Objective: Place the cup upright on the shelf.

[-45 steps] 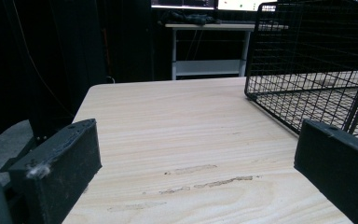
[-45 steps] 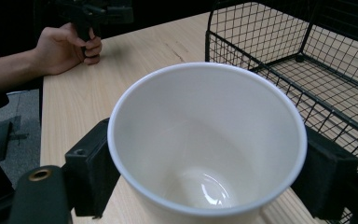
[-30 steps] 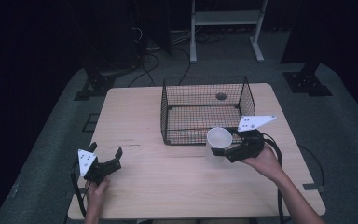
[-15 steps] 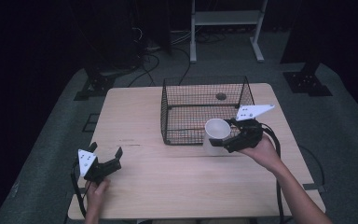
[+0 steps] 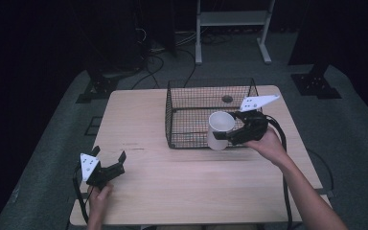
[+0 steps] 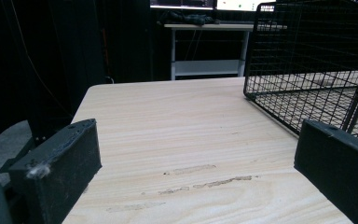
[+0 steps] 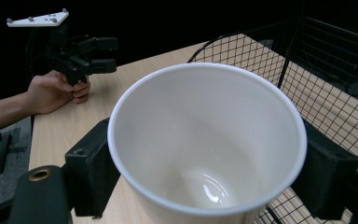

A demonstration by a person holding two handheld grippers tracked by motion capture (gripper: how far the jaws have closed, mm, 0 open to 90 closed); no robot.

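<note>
Left gripper [image 5: 109, 165]: lower left of the high view, on the wooden table [image 5: 139, 124], jaws apart, nothing between them.
Wire basket [image 5: 191, 91]: frame centre, on the table.
White cup [image 5: 220, 130]: right of centre, at the basket's near wall, upright.
Right gripper [image 5: 226, 137]: jaws clamped on the cup's sides.
</note>
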